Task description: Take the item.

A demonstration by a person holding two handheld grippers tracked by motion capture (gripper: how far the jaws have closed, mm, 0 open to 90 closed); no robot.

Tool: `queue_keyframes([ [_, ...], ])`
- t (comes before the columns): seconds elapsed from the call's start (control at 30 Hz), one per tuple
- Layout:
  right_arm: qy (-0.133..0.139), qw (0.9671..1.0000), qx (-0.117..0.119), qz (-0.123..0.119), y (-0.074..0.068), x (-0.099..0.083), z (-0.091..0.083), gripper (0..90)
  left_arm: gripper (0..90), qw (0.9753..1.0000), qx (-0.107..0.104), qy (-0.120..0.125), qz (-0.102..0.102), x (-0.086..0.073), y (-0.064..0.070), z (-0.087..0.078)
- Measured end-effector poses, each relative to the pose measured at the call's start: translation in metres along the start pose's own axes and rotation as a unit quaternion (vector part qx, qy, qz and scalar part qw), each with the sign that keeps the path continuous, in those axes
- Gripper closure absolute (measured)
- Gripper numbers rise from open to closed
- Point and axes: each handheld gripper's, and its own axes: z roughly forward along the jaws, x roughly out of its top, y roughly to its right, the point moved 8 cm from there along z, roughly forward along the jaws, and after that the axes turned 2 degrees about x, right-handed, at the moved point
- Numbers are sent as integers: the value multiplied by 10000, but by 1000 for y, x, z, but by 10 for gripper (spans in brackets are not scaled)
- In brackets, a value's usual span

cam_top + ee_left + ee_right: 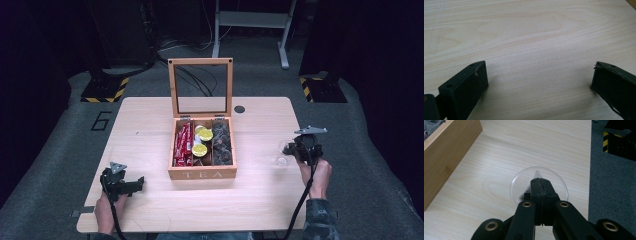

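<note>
Wooden table [150, 205]: right claw [541, 182] clamped on glass [524, 177] rim.

Clear glass [539, 173]; light wooden tea box [202, 173].

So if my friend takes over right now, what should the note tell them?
Left hand-held gripper: open, holding nothing, low over the bare table at its front left.
Right hand-held gripper: jaws closed together, apparently on the rim of a clear glass at the table's right side.
Tea box: mid-table, lid up, with red packets, yellow-topped items and dark ones inside.
Done: glass apparently gripped. Left: whatever follows with the glass; nothing is out of the box yet.
</note>
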Motion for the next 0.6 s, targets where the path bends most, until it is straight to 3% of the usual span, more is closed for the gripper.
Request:
queue_keyframes([
  [0.27,-60,9999,131,-7,-6,-3,2,855,3,10000,0,0,0,0,0,0],
  [0.37,-22,9999,169,-27,-8,-2,-1,796,3,10000,0,1,-1,0,0,0],
  [0.5,103,9997,234,-52,-11,-1,-10,574,3,10000,1,2,-2,0,0,0],
  [0.53,103,9997,234,-52,-11,-1,-10,574,3,10000,1,2,-2,0,0,0],
  [0.6,271,9992,270,-68,-13,-1,-17,421,3,10000,-1,-2,1,0,0,0],
])
